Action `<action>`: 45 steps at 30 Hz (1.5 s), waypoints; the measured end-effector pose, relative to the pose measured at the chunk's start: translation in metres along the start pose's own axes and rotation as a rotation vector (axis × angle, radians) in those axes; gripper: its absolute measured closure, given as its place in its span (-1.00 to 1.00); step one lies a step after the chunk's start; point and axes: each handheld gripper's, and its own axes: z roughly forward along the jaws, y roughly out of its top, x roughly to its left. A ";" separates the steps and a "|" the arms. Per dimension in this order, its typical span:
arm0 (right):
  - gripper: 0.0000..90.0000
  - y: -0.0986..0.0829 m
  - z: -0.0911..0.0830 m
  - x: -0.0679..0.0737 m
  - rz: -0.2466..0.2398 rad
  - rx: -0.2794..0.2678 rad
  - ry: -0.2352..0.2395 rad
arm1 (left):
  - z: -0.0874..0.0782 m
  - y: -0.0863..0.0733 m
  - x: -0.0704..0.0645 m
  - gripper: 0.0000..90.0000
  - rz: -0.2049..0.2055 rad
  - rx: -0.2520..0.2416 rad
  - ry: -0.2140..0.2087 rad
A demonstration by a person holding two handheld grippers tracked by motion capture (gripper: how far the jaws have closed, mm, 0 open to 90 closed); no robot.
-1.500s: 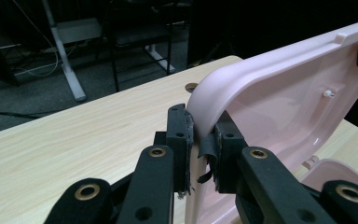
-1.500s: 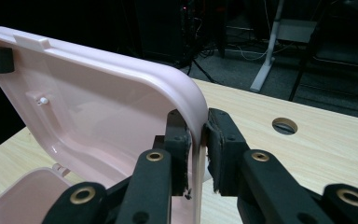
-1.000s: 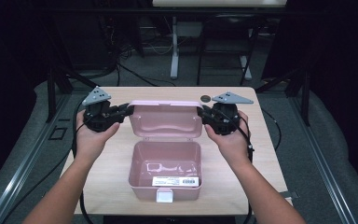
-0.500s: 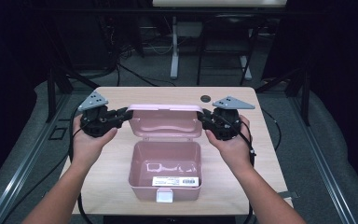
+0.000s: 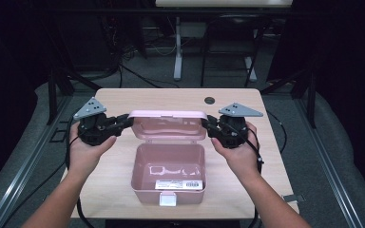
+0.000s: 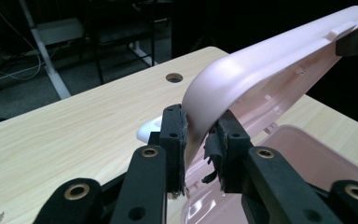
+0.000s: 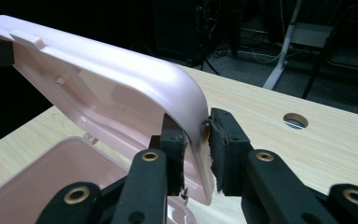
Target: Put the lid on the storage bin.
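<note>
A pink box (image 5: 169,173) sits open near the front middle of the wooden surface (image 5: 171,99), its lid (image 5: 167,124) raised at the far side. The left gripper (image 5: 125,121) has its jaws clenched on the lid's left edge, and the right gripper (image 5: 208,124) grasps the right edge. A white label (image 5: 179,184) lies on the box's near wall.

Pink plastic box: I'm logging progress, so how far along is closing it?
Done: both grippers, left and right, clamp the pink plastic box's hinged lid at its side edges. In hand: lid stands roughly upright. Left: lowering it onto the base and latching.
</note>
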 end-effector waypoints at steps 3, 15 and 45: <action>0.67 -0.002 -0.002 0.001 0.000 -0.001 0.005 | -0.003 -0.002 -0.002 0.69 0.009 0.004 -0.001; 0.67 -0.013 -0.014 0.005 0.010 0.002 0.039 | -0.013 -0.011 -0.009 0.71 0.016 0.011 -0.021; 0.71 -0.044 -0.042 0.013 0.056 0.003 0.116 | -0.029 -0.030 -0.022 0.73 0.017 0.003 -0.042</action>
